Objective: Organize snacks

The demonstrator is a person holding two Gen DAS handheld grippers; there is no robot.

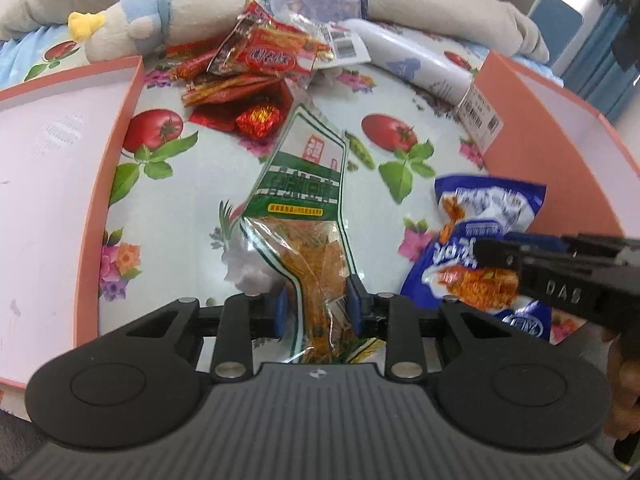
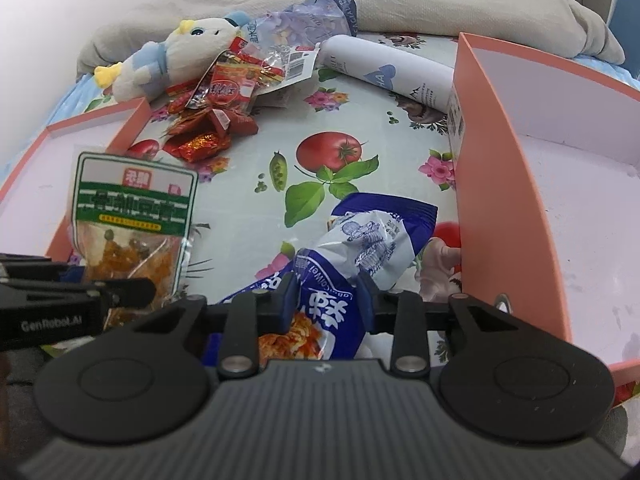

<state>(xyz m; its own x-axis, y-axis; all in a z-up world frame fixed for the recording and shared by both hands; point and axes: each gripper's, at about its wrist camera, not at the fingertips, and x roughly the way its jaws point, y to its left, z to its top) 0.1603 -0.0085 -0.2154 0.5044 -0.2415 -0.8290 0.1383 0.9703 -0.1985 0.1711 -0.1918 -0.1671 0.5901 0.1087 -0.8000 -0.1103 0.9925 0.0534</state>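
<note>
My left gripper point(image 1: 318, 306) is shut on the lower end of a green-and-clear snack packet point(image 1: 304, 184) with orange pieces inside. The packet stretches away from the pads over the cloth. In the right wrist view this green packet point(image 2: 132, 208) stands upright by the left box, with one left finger point(image 2: 128, 290) across its bottom. My right gripper point(image 2: 328, 296) is shut on a crumpled blue-and-white snack packet point(image 2: 372, 236). In the left wrist view the blue packet point(image 1: 488, 216) lies at the right, under the right gripper's fingers point(image 1: 500, 254).
Two shallow pink boxes with white insides flank the tomato-print cloth: one at the left point(image 1: 120, 136), one at the right point(image 2: 500, 180). Behind lie a pile of red snack packets point(image 1: 256, 64), a plush toy point(image 1: 176, 12), a white bottle point(image 1: 420, 68) and a grey blanket.
</note>
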